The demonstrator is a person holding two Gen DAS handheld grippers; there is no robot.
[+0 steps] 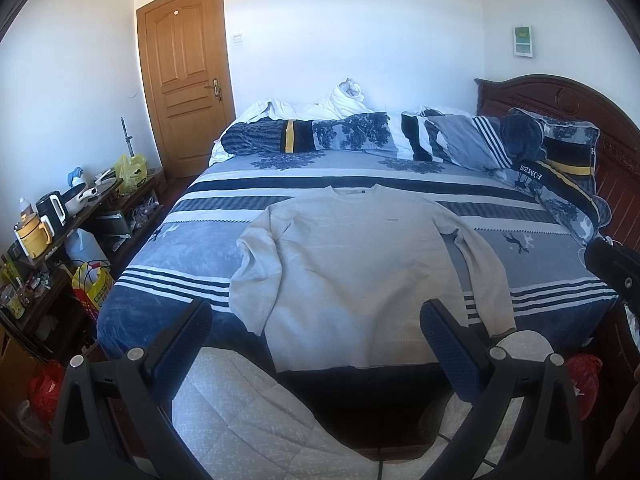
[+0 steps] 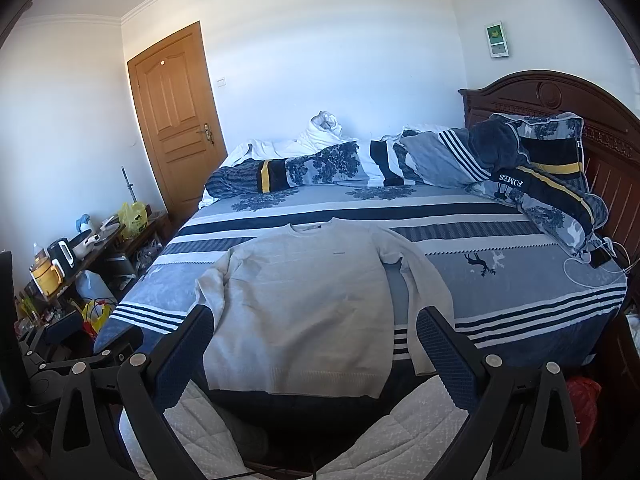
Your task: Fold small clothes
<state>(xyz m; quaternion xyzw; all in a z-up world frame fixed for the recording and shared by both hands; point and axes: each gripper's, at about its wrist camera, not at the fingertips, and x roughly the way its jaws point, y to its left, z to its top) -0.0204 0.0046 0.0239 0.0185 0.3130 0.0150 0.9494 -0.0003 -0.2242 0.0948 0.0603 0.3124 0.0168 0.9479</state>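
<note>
A light grey long-sleeved sweater (image 1: pixel 352 264) lies flat and face up on the bed, collar toward the far side, hem at the near edge, both sleeves down along its sides. It also shows in the right wrist view (image 2: pixel 304 312). My left gripper (image 1: pixel 316 332) is open and empty, held above the near edge of the bed in front of the hem. My right gripper (image 2: pixel 314 336) is open and empty too, held in front of the hem at about the same height. It shows at the right edge of the left wrist view (image 1: pixel 616 268).
The bed (image 1: pixel 540 280) has a blue and white striped cover, with a rolled duvet (image 1: pixel 320 136) and pillows (image 1: pixel 560 160) at the far side and a dark wooden headboard (image 2: pixel 560 100) on the right. A cluttered low shelf (image 1: pixel 60 220) stands left. A phone with a cable (image 2: pixel 600 258) lies at the bed's right edge.
</note>
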